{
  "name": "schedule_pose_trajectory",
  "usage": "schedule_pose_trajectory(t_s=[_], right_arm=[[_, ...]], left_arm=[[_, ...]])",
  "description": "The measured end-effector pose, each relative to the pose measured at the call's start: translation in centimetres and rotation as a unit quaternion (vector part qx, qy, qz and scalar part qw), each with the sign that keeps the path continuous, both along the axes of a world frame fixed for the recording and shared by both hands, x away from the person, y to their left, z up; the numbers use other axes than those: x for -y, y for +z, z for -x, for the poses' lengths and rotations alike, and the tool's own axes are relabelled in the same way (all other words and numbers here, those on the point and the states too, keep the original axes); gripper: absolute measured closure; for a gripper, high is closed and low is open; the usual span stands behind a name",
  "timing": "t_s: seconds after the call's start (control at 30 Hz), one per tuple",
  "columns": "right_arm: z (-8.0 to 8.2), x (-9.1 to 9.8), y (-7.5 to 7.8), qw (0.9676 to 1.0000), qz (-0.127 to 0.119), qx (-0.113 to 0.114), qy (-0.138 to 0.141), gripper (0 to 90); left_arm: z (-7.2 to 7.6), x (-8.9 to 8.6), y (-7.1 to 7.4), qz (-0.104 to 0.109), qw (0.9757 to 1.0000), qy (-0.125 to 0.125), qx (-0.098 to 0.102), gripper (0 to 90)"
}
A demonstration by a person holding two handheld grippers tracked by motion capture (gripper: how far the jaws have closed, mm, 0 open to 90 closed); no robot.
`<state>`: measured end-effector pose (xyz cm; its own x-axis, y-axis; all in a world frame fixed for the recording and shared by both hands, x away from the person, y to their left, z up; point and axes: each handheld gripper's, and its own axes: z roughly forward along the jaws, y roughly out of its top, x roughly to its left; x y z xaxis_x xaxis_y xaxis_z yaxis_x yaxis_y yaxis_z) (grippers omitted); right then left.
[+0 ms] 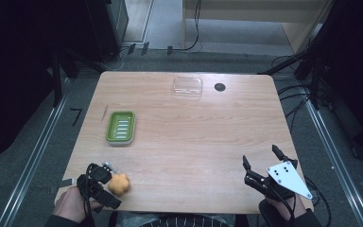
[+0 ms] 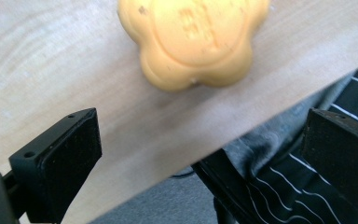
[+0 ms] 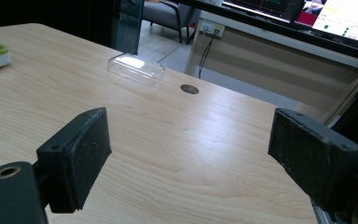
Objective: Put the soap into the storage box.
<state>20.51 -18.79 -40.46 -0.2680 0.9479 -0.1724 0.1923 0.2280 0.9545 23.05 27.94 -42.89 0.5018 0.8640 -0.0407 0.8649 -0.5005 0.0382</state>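
My left tongs (image 1: 109, 182) and right tongs (image 1: 262, 166) are spread; the soap (image 1: 118, 184), lower left, looks slippery, so I would pinch its sides.

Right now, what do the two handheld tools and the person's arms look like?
Both are black two-jaw devices. The left tool has looped black cable bunched over it. The right tool carries a pale grey three-cornered plate with small dark dots, and black cable trails back over the hand. In the gripper views the jaws are flat, matte black rectangular blocks. Dark sleeves cover the forearms.
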Motion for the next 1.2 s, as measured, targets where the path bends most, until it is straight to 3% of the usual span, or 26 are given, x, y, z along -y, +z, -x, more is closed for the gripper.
schedule_pose_trajectory(t_s=[0.67,1.07,1.1,1.13,1.2], right_arm=[[0.0,0.0,0.0,1.0,0.0,0.0,0.0,13.3],[0.0,0.0,0.0,1.0,0.0,0.001,0.0,13.3],[0.0,0.0,0.0,1.0,0.0,0.001,0.0,13.3],[0.0,0.0,0.0,1.0,0.0,0.001,0.0,13.3],[0.0,0.0,0.0,1.0,0.0,0.0,0.0,13.3]], left_arm=[[-3.0,1.3,-0.2,-0.015,0.9997,-0.02,0.007,0.0],[-3.6,1.6,-1.8,-0.028,0.9993,-0.025,0.002,0.0],[-3.6,1.6,-1.9,-0.027,0.9993,-0.025,0.003,0.6],[-3.6,1.6,-1.9,-0.027,0.9993,-0.024,0.004,6.7],[-3.7,1.6,-1.9,-0.025,0.9993,-0.027,0.004,7.4]])
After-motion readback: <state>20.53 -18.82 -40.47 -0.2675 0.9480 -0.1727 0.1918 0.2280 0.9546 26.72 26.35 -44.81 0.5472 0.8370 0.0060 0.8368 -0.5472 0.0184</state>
